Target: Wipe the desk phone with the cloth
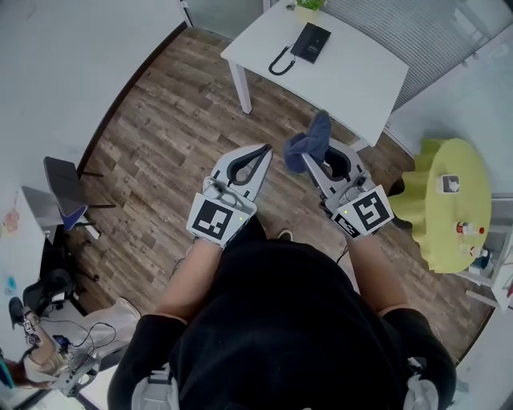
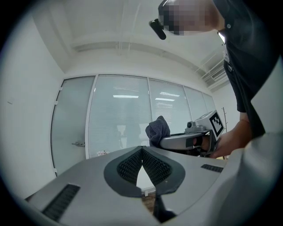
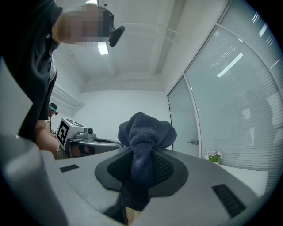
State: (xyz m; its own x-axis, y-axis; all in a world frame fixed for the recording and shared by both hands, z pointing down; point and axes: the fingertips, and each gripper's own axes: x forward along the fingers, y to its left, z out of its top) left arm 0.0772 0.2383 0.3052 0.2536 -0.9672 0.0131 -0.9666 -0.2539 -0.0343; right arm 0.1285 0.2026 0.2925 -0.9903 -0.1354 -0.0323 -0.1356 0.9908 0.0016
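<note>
A black desk phone with a coiled cord lies on a white table at the far side of the room. My right gripper is shut on a dark blue cloth, which bunches up past its tips; the cloth fills the jaws in the right gripper view. My left gripper is shut with nothing in it, its pads touching at the tips. Both grippers are held up in front of the person, well short of the table, pointing upward toward glass walls.
Wooden floor lies between me and the white table. A yellow-green round table with small items stands at the right. A dark chair and a desk with cables are at the left. A small plant sits at the table's far edge.
</note>
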